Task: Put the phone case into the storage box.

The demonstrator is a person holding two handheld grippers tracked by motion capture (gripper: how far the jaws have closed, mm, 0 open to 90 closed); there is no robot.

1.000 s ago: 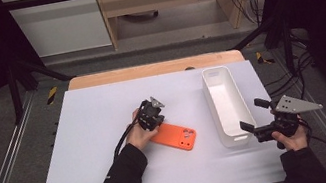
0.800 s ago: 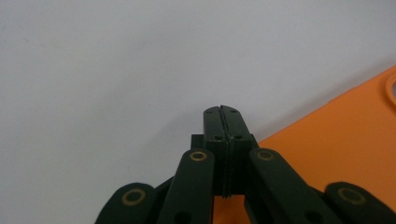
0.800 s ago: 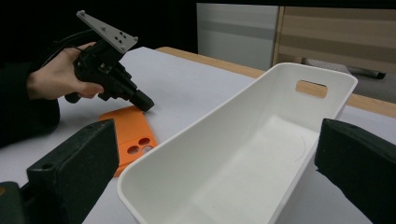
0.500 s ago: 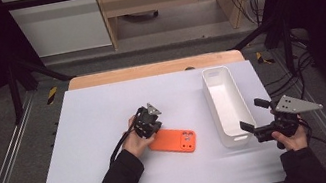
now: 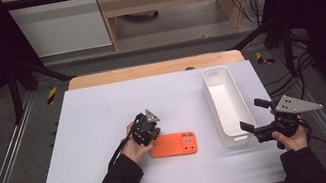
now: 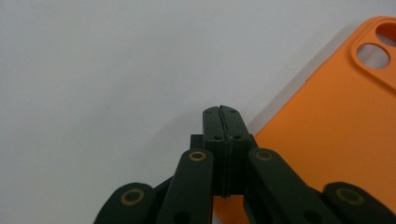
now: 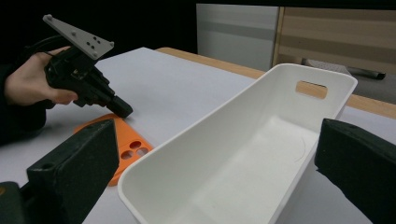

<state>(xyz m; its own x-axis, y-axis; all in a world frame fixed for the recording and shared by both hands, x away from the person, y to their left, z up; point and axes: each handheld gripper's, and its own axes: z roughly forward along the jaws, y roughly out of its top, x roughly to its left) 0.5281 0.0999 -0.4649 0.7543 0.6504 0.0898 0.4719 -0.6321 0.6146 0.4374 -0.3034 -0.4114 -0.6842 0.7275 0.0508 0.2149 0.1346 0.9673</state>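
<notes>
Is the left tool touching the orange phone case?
Cannot tell. In the left gripper view the shut left tool ends right at the edge of the orange phone case, with neither a gap nor contact plainly visible.

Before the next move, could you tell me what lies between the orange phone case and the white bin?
High view: bare table between phone case and bin.
</notes>
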